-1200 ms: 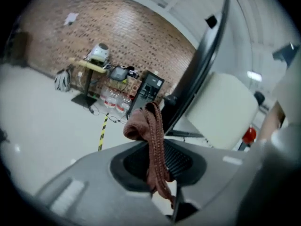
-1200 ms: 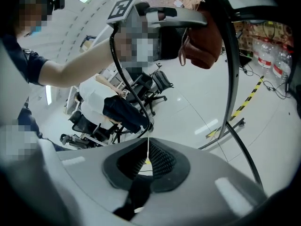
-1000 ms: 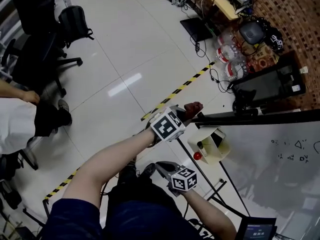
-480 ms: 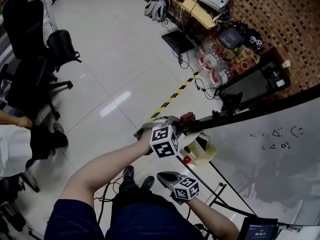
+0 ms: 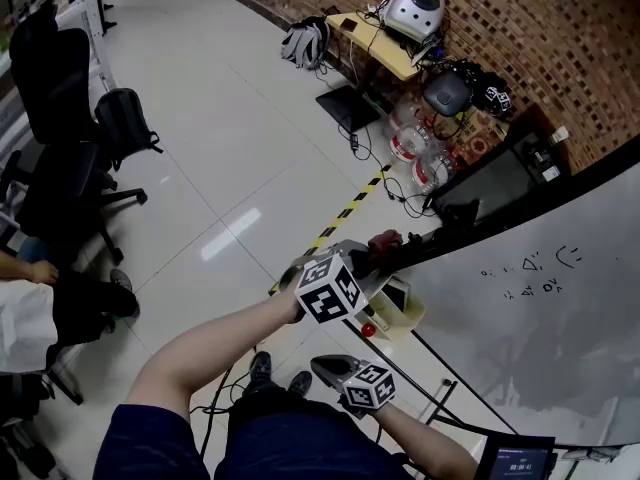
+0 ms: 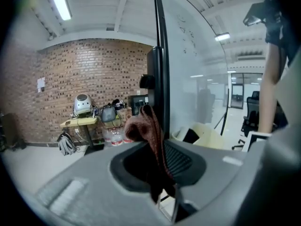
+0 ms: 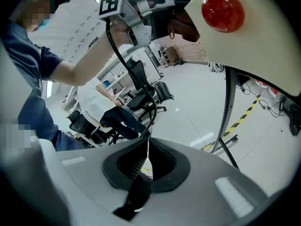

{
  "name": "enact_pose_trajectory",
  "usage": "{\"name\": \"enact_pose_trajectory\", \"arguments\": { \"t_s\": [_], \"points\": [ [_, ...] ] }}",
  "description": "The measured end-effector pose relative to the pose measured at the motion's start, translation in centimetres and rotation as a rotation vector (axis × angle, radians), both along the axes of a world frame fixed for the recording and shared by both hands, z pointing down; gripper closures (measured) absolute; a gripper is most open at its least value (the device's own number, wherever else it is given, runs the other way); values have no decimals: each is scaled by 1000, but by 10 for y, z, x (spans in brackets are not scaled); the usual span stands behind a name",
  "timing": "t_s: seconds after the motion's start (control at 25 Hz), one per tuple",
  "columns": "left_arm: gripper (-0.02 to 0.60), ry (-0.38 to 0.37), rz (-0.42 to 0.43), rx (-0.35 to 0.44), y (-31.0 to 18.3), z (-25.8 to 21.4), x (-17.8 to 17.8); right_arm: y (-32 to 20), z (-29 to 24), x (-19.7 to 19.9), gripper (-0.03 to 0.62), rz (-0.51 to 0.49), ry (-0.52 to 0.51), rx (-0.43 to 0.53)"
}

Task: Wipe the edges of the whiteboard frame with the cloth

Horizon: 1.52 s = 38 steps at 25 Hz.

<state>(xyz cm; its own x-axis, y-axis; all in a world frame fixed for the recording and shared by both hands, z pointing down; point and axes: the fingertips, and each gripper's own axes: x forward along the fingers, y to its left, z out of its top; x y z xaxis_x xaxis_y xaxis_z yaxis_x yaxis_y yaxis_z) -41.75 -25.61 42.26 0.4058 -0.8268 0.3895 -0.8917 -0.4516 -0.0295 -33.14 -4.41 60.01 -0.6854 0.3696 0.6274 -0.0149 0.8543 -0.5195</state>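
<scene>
In the head view the whiteboard (image 5: 530, 318) fills the right side, with its black frame (image 5: 470, 220) running along the top edge. My left gripper (image 5: 372, 256) is shut on a dark red cloth (image 5: 386, 241) and holds it against the frame's left end. In the left gripper view the cloth (image 6: 146, 128) bunches out of the shut jaws right beside the frame (image 6: 159, 69). My right gripper (image 5: 322, 363) hangs lower, near my body, away from the board. It is shut with nothing in it (image 7: 148, 142).
A cream box with a red knob (image 5: 398, 306) hangs under the board's corner, above the stand's legs (image 5: 440, 368). Yellow-black tape (image 5: 350, 208) crosses the floor. Office chairs (image 5: 60, 118) and a seated person (image 5: 30, 318) are at left. A cluttered desk (image 5: 400, 38) and monitor (image 5: 490, 183) stand by the brick wall.
The head camera has swung up, so more of the brick wall shows and the board looks tilted. The left gripper still holds the cloth at the frame's left end. The right gripper stays low.
</scene>
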Motion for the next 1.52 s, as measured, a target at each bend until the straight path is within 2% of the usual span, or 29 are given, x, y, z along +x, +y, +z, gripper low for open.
{"name": "enact_pose_trajectory", "arguments": {
  "t_s": [0.12, 0.2, 0.24, 0.36, 0.44, 0.48, 0.64, 0.76, 0.84, 0.96, 1.08, 1.32, 1.52],
  "points": [
    [506, 24, -7, 15, 0, -14, -1, 1, -6, -2, 580, -11, -8, 6],
    [506, 86, -11, 18, 0, -26, -2, -3, -12, -3, 580, -7, -20, 9],
    [506, 142, -13, 12, 1, -33, -2, -5, -16, -5, 580, 0, -28, 10],
    [506, 379, -26, -36, 7, -56, -4, -12, -23, -6, 580, 27, -46, 7],
    [506, 467, -48, -45, 7, -67, -9, -14, -24, -7, 580, 37, -50, 9],
    [506, 463, -53, -38, 7, -71, -11, -14, -25, -7, 580, 37, -52, 11],
    [505, 361, -56, -2, 4, -80, -13, -10, -27, -10, 580, 31, -60, 19],
    [505, 383, -93, 16, 3, -88, -26, -10, -34, -13, 580, 31, -77, 29],
    [506, 363, -93, 51, 2, -99, -32, -12, -52, -19, 580, 41, -110, 26],
    [505, 205, -41, 97, -1, -111, -29, -19, -92, -35, 580, 50, -195, 42],
    [506, 78, -2, 89, -4, -122, -23, -32, -129, -46, 580, 58, -270, 105],
    [505, -18, 98, 164, 5, -161, 2, -57, -189, -44, 580, 145, -375, 165],
    [505, 11, 78, 171, 0, -175, 4, -68, -208, -27, 580, 228, -431, 179]
  ]
}}
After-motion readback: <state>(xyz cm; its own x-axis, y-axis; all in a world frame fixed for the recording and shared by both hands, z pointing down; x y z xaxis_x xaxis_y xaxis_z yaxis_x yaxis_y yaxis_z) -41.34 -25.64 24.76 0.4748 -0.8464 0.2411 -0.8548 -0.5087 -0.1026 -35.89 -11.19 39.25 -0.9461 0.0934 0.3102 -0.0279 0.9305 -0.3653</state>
